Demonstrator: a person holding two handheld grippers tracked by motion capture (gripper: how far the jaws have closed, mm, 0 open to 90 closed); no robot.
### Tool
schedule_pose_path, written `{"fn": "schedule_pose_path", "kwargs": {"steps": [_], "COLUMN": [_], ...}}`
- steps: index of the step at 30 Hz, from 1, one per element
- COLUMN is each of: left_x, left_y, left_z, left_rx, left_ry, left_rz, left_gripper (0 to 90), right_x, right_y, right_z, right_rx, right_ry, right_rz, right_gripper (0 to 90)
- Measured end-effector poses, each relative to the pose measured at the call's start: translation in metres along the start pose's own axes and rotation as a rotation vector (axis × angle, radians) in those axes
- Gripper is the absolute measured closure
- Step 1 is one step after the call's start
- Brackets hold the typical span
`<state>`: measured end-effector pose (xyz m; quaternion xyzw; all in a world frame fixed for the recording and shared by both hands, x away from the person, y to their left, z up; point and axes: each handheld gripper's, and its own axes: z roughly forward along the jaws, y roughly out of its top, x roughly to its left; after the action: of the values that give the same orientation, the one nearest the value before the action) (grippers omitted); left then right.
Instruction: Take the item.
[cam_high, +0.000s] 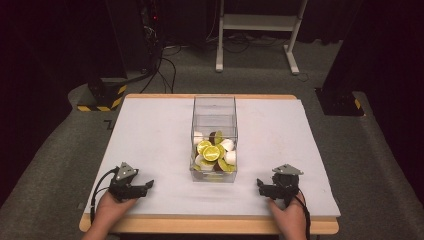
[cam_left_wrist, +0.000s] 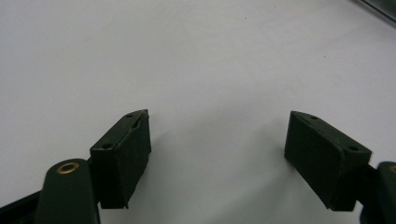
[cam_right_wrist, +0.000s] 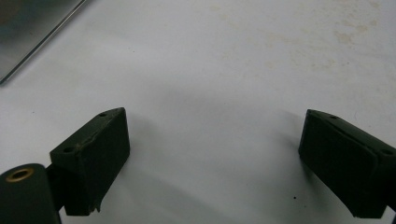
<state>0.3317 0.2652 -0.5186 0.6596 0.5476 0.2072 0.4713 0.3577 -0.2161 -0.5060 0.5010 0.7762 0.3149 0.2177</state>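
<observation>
Item: clear box (cam_high: 214, 112), mid-table, holding lime slices (cam_high: 211, 151) and white pieces. We judge it rigid, slick-walled, light; we grip opposite walls near the rim. The left gripper (cam_high: 148, 185) and the right gripper (cam_high: 260, 185) rest near the table (cam_high: 150, 130) edge, jaws spread, empty.

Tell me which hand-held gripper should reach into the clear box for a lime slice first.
Neither has a real edge. The left hand-held gripper and right hand-held gripper sit open and empty on the white mat, about equally far from the clear box. The lime slices lie near its middle.
</observation>
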Motion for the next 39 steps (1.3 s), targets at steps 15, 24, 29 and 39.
{"fn": "schedule_pose_path", "kwargs": {"steps": [15, 24, 29, 39], "left_x": [-0.002, -0.004, -0.003, -0.012], "left_y": [0.0, 0.001, 0.004, 0.009], "left_z": [0.001, 0.002, 0.0, -0.004], "left_rx": [-0.011, -0.013, 0.006, -0.014], "left_ry": [0.013, 0.02, -0.001, -0.019], "left_rz": [-0.014, -0.029, -0.039, -0.023], "left_gripper": [22.6, 21.9, 21.2, 22.3], "right_x": [-0.001, -0.001, -0.001, -0.001], "right_y": [0.001, 0.001, 0.0, 0.0], "right_z": [0.0, 0.0, 0.0, 0.0], "right_rx": [0.007, 0.005, 0.003, 0.004], "right_ry": [0.009, 0.008, 0.005, 0.007], "right_rz": [0.005, 0.002, 0.003, 0.002], "right_gripper": [8.2, 8.2, 8.2, 8.2]}}
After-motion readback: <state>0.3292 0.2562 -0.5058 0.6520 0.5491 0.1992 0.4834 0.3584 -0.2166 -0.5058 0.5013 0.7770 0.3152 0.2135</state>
